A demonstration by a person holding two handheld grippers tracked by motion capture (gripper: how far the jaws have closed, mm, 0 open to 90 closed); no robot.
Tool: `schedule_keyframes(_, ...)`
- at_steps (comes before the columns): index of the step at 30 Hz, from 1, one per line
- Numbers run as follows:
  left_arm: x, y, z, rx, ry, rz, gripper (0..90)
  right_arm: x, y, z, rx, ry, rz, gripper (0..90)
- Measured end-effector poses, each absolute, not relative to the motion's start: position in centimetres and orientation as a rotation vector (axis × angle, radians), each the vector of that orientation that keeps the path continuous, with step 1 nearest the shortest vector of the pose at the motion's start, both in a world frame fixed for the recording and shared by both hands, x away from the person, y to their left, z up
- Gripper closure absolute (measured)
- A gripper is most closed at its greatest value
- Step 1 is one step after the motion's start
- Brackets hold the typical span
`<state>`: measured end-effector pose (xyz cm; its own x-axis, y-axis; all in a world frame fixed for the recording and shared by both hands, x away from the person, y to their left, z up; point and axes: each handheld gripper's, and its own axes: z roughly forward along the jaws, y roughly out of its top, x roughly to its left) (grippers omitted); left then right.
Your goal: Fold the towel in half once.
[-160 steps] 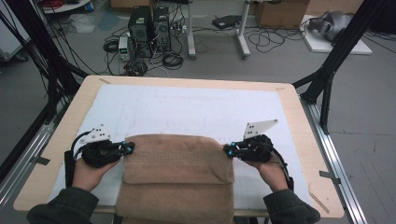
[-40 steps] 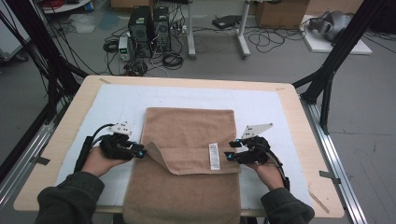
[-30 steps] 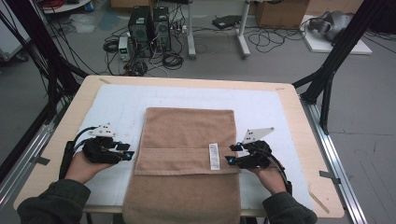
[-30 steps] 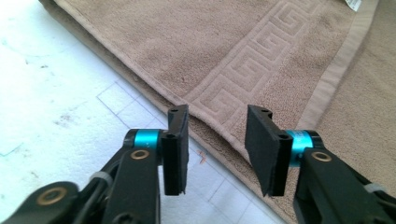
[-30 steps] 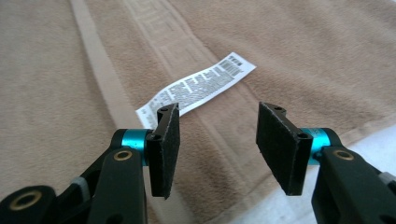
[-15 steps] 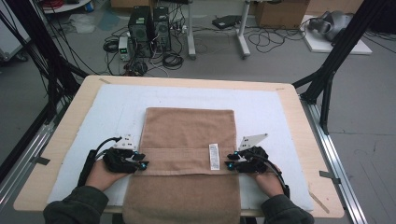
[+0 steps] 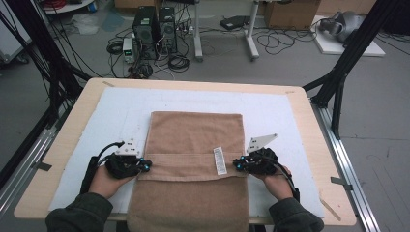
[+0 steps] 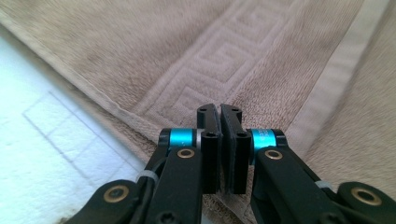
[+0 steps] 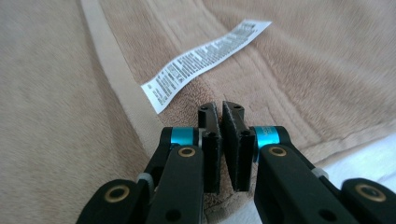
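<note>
Both hands having been brought inward, the left gripper [image 7: 143,166] and right gripper [image 7: 238,165] are being clenched on the towel's [image 7: 193,145] near side edges, where thin bites risk being slipped during lifting.

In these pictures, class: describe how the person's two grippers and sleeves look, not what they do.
Each gripper, left gripper and right gripper, is black with two flat black jaws, turquoise rings behind the pads and brass-coloured pivot screws. A black cable loops from the left one. A grey three-cornered plate tops the right. The sleeves are dark green.
</note>
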<state>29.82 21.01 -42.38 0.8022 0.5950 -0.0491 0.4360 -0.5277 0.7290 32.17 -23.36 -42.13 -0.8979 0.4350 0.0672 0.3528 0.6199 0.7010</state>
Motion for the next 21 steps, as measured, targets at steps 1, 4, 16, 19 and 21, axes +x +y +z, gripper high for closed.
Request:
schedule_keyframes(1,29.7,21.2,-42.1,2.197,0.757,0.264,86.7,32.1,-23.3,-41.7,0.659,2.723,1.150,86.0)
schedule_keyframes(4,29.4,21.6,-41.7,2.173,0.779,0.296,86.7,32.1,-23.3,-40.5,0.633,2.697,1.194,86.0)
schedule_keyframes(16,27.3,23.2,-40.5,2.110,0.786,0.352,86.6,30.1,-22.6,-38.7,0.562,2.683,1.248,86.0)
schedule_keyframes(19,25.4,23.1,-40.7,2.113,0.777,0.359,86.6,29.1,-22.6,-38.4,0.530,2.678,1.224,86.0)
schedule_keyframes(21,24.3,23.2,-40.8,2.114,0.770,0.346,86.6,28.2,-22.6,-38.4,0.507,2.696,1.219,86.0)
